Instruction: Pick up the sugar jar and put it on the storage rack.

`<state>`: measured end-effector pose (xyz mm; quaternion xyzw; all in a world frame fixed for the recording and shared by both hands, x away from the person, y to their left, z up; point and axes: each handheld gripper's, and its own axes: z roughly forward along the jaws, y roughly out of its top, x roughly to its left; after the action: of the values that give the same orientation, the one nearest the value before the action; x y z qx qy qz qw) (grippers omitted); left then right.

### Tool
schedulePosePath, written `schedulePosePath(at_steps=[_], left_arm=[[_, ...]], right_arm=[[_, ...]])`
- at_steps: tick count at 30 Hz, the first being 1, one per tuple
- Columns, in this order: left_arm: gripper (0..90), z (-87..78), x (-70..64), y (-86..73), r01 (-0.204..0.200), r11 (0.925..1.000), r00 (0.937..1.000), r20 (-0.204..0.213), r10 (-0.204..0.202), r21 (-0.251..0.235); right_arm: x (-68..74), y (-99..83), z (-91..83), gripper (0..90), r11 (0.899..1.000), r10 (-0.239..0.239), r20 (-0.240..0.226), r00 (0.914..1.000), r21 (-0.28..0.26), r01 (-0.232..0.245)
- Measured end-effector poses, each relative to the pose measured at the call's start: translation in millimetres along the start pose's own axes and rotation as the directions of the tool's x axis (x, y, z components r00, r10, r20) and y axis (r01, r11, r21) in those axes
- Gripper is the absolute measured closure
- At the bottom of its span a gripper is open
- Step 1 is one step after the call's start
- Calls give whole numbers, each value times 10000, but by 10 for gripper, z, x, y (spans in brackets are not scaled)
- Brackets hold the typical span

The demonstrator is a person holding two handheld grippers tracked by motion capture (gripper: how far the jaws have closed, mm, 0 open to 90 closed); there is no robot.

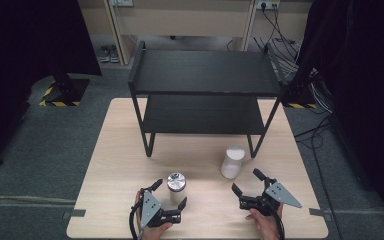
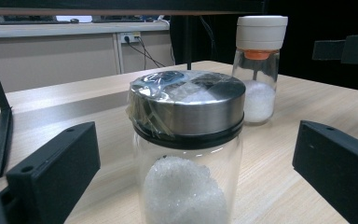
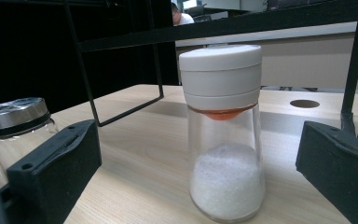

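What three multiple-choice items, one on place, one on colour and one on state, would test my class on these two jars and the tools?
1. Where does the steel-lidded jar stand?
A. On the table, between the left tool's jaws
B. On the rack's top shelf
C. On the floor

2. What colour is the other jar's cap?
A. Black
B. White
C. Green

3. How is the right tool?
A. Shut on the jar
B. Open, jar untouched
C. Lying flat, unheld

Answers: 1 A, the left tool flanks it on the table. 2 B, the right gripper view shows it white. 3 B, its jaws stand spread, apart from the white-capped jar.
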<state>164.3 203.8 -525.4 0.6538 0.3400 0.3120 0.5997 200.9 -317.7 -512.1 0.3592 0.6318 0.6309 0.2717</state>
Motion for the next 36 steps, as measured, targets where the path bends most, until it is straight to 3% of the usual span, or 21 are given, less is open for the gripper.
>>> schedulePosePath(at_steps=[36], left_arm=[[0,2,4,0,56,10000,10000,29,-56,1]], right_arm=[[9,-12,16,4,10000,49,-105,9999,47,-48]])
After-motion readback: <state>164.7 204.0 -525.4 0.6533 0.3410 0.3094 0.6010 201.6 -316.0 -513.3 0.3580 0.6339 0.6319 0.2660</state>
